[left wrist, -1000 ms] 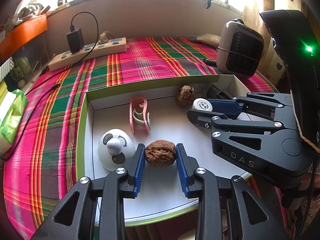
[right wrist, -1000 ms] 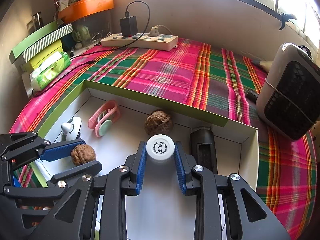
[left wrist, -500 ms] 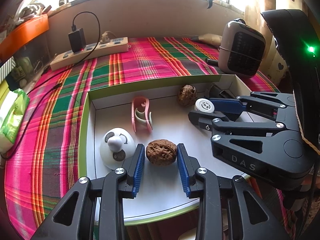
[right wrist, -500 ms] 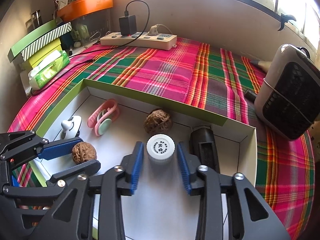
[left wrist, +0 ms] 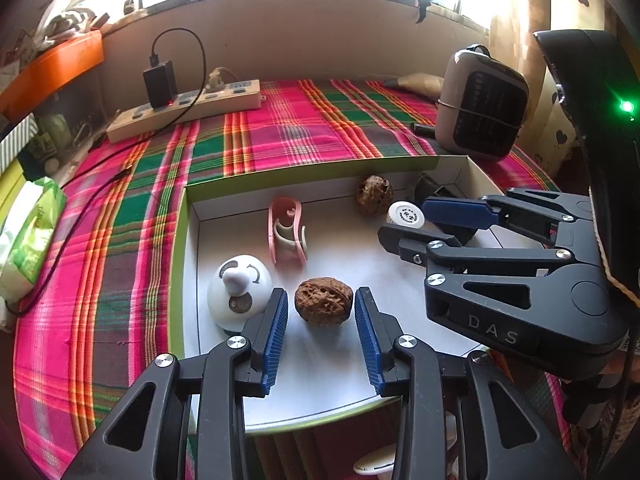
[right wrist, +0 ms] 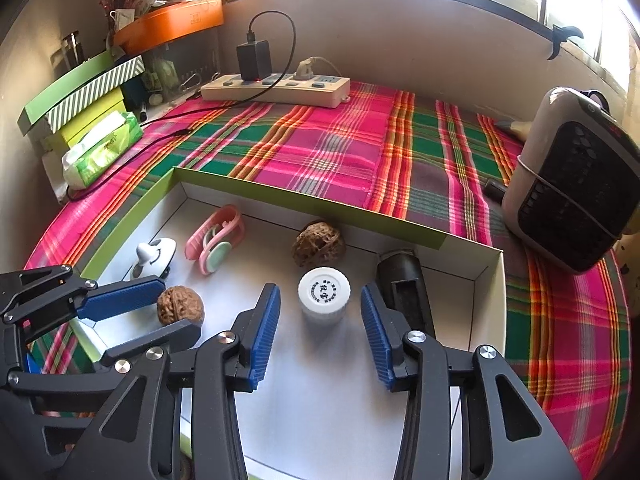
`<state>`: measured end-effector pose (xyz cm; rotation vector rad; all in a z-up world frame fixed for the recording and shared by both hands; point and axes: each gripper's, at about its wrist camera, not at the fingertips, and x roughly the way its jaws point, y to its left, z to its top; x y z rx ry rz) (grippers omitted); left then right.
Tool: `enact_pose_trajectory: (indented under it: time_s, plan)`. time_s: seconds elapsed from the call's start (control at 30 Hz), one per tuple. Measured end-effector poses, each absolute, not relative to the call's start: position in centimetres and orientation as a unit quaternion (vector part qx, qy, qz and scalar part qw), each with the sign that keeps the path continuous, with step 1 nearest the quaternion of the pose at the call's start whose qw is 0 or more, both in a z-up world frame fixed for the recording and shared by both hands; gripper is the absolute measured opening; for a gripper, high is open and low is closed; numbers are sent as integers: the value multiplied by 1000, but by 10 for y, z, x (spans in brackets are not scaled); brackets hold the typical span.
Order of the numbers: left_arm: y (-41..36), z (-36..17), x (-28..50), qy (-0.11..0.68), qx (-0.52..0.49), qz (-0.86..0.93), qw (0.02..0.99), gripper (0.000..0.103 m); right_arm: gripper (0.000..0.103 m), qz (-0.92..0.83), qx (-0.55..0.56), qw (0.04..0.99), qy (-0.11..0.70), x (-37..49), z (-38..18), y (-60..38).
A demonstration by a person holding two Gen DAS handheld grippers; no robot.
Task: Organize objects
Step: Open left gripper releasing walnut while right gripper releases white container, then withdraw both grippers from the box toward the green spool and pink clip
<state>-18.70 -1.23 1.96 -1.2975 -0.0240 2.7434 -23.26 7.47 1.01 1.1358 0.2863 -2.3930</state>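
Note:
A green-rimmed white box (left wrist: 181, 240) (right wrist: 280, 196) lies on the plaid cloth. My left gripper (left wrist: 321, 304) is open with a walnut (left wrist: 323, 300) resting between its pads, not gripped; this walnut also shows in the right wrist view (right wrist: 180, 305). My right gripper (right wrist: 321, 304) is open around a small white-capped bottle (right wrist: 324, 292) that stands on the box floor; the bottle also shows in the left wrist view (left wrist: 406, 214). A second walnut (left wrist: 374, 194) (right wrist: 318, 243), a pink clip (left wrist: 286, 232) (right wrist: 216, 238), a white dome toy (left wrist: 239, 288) (right wrist: 154, 258) and a black object (right wrist: 404, 286) lie in the box.
A power strip with a charger (left wrist: 184, 110) (right wrist: 276, 86) lies at the back. A small heater (left wrist: 480, 118) (right wrist: 576, 200) stands at the right. A tissue pack (left wrist: 28, 232) (right wrist: 102, 148) and stacked boxes (right wrist: 80, 92) are at the left.
My right gripper has opened and let go of the white-capped bottle, then drawn back a little. My left gripper has opened wider around the walnut, which stays on the box floor.

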Motion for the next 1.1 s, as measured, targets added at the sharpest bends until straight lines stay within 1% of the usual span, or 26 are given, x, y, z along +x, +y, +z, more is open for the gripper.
enact_pose_trajectory:
  time_s: [0.5, 1.1]
  plan:
    - [-13, 32, -160, -7, -411, 910, 50, 33, 44, -884, 398, 229, 90, -207, 25, 84]
    - [-15, 46, -113, 5, -384, 922, 45, 33, 44, -899, 368, 227, 70, -149, 42, 92]
